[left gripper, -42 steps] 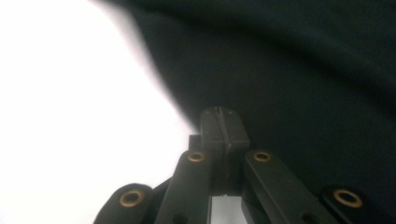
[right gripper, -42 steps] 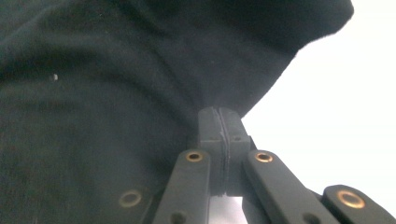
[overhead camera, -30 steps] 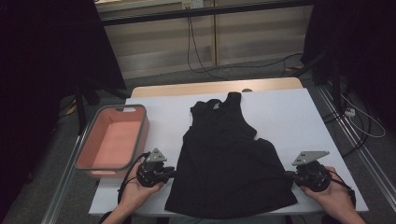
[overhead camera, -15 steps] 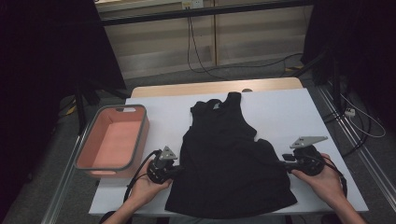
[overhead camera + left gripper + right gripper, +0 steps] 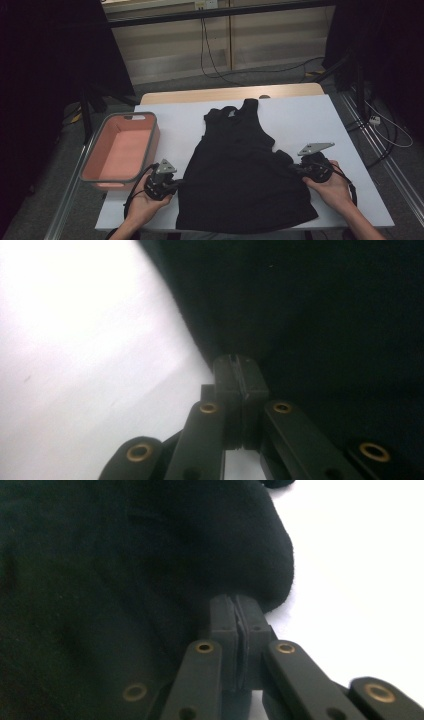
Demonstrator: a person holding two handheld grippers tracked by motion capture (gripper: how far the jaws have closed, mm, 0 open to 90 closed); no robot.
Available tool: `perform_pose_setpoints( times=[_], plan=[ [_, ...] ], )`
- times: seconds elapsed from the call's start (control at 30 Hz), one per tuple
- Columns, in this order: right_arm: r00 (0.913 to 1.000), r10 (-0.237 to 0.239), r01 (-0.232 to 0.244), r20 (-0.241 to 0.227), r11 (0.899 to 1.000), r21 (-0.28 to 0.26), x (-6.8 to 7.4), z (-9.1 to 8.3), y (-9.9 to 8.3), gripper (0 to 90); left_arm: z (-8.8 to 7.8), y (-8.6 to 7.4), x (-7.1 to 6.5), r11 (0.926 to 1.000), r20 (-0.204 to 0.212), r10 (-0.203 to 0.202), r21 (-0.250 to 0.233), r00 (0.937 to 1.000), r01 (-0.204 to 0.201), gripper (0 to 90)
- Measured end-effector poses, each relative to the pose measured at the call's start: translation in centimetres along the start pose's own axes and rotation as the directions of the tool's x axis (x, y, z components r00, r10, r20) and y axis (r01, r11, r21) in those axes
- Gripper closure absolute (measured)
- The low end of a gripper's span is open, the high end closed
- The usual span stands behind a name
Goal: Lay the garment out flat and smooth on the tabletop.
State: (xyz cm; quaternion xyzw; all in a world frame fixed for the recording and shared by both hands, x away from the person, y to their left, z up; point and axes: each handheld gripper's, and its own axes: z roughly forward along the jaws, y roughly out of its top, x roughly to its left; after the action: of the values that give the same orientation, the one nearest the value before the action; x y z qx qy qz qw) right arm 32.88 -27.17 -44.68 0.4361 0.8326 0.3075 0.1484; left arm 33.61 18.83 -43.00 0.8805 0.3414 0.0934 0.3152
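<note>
**Side edges pinched, fold or lift to come**

High view: spread flat mid-table [image 5: 330, 115], neck at 12 o'clock and hem at 6, a black tank top [image 5: 240, 175]. At its 8 o'clock edge, the left claw [image 5: 177, 182], pressed together on the side seam. At its 4 o'clock edge, the right claw [image 5: 294, 169], likewise pinching cloth. At 9 o'clock, well apart from the garment, a pink bin [image 5: 155, 137].

Left gripper view: left claw [image 5: 240, 370] clamped tight at the very border of the tank top [image 5: 325, 300], with bare table [image 5: 75, 340] from 9 to 11 o'clock.

Right gripper view: right claw [image 5: 235, 612] having just closed, nipping a rounded bulge of the tank top [image 5: 100, 555], with table [image 5: 360, 555] at 3 o'clock.

Judged step: grasping both sides, done or nearly so. Next, probably raising both edges together and carrying them across or upward; calls for even height and matched pace, lest thin cloth slip from either pinch or bunch at the middle.
</note>
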Motion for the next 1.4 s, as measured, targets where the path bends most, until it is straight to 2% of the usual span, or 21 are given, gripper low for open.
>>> perform_pose_setpoints(
  times=[0.07,0.13,0.23,0.3,0.33,0.37,0.4,0.47,0.53,0.6,0.63,0.7,0.77,0.9,1.0,1.1,1.17,1.27,1.3,1.37,1.4],
  plan=[
    [0.9998,-0.007,0.007,0.016,1.0,0.0,0.2,-0.1,0.0,88.9,-0.2,-0.3,-0.1,1.0,-0.005,0.0,0.004,1.0,0.0,89.9],
    [0.9968,-0.025,0.024,0.076,1.0,0.011,0.1,-0.5,-0.1,89.2,-0.5,-0.5,-0.2,1.0,-0.016,0.001,0.002,0.9999,-0.001,89.9],
    [0.9928,0.003,-0.004,0.12,1.0,0.012,-0.7,-1.3,-0.8,89.5,-0.8,-0.9,0.0,0.9999,-0.02,-0.012,0.001,0.9997,0.012,89.9],
    [0.9918,0.019,-0.02,0.126,1.0,0.005,-1.1,-1.8,-1.2,89.5,-0.7,-0.9,0.1,0.9996,-0.026,-0.029,-0.001,0.9992,0.029,89.9],
    [0.9875,0.022,-0.024,0.156,1.0,0.011,-1.1,-2.0,-1.3,89.5,-0.7,-0.9,0.1,0.9998,-0.034,-0.021,0.005,0.9992,0.021,89.9],
    [0.9825,-0.001,-0.002,0.186,1.0,0.02,-1.0,-2.1,-1.3,89.5,-0.6,-0.9,0.0,0.9998,-0.033,-0.018,0.003,0.9993,0.019,89.9],
    [0.9827,-0.006,0.003,0.185,1.0,0.016,-0.9,-2.1,-1.3,89.2,-0.6,-0.8,0.0,0.9998,-0.028,-0.018,-0.003,0.9995,0.018,89.8],
    [0.9883,0.004,-0.005,0.152,1.0,0.001,-0.8,-1.9,-1.2,85.2,-0.4,-0.7,-0.1,0.9996,-0.013,-0.016,-0.021,0.9998,0.016,89.4],
    [0.9915,0.015,-0.011,0.129,0.999,-0.032,-0.7,-1.9,-1.0,72.5,-0.5,-0.4,-0.2,0.9989,0.017,-0.01,-0.046,0.9998,0.011,88.1],
    [0.9948,0.033,-0.026,0.097,0.997,-0.075,-0.7,-2.1,-0.5,62.6,-0.6,0.0,-0.3,0.9971,0.019,0.005,-0.076,0.9998,-0.004,79.6],
    [0.9975,0.033,-0.027,0.063,0.996,-0.088,-0.6,-2.2,-0.2,59.0,-0.8,0.2,-0.5,0.9955,0.028,0.015,-0.094,0.9995,-0.012,76.1],
    [0.9999,0.011,-0.01,0.012,0.996,-0.091,0.2,-2.2,0.3,52.3,-1.0,0.6,-0.9,0.993,0.035,0.033,-0.115,0.9988,-0.028,72.9],
    [0.9988,-0.028,0.024,-0.041,0.996,-0.083,1.4,-2.0,0.6,48.7,-1.0,1.1,-1.6,0.9929,0.026,0.038,-0.114,0.9989,-0.035,62.5],
    [0.9871,-0.112,0.106,-0.114,0.993,-0.057,4.4,-1.4,1.3,42.6,-0.7,1.6,-3.3,0.9897,0.067,0.098,-0.111,0.9929,-0.09,56.4],
    [0.9699,-0.163,0.156,-0.181,0.986,-0.054,6.4,-1.2,1.7,44.7,0.0,1.2,-4.7,0.9868,0.108,0.15,-0.077,0.9827,-0.142,56.4],
    [0.9517,-0.212,0.205,-0.222,0.977,-0.056,7.8,-1.0,1.4,44.3,0.9,0.7,-5.3,0.9838,0.129,0.177,-0.049,0.9757,-0.172,51.7],
    [0.9473,-0.218,0.212,-0.234,0.976,-0.053,8.2,-0.6,0.9,42.5,1.1,0.5,-5.4,0.9812,0.136,0.192,-0.044,0.972,-0.188,49.3],
    [0.9471,-0.216,0.215,-0.237,0.976,-0.031,8.3,-0.3,0.4,41.9,1.5,0.4,-5.9,0.9795,0.173,0.201,-0.038,0.9641,-0.198,49.0],
    [0.9455,-0.216,0.216,-0.243,0.976,-0.03,8.4,-0.2,0.2,43.3,1.6,0.4,-6.1,0.9774,0.171,0.211,-0.035,0.9624,-0.209,47.5],
    [0.9438,-0.241,0.244,-0.226,0.97,-0.015,8.7,0.1,0.0,47.7,1.8,0.4,-6.4,0.9675,0.173,0.252,-0.022,0.9521,-0.252,43.4],
    [0.9417,-0.257,0.258,-0.218,0.966,-0.023,9.0,0.1,0.0,49.8,2.0,0.4,-6.6,0.9666,0.171,0.254,-0.016,0.9518,-0.256,43.2]
  ],
)
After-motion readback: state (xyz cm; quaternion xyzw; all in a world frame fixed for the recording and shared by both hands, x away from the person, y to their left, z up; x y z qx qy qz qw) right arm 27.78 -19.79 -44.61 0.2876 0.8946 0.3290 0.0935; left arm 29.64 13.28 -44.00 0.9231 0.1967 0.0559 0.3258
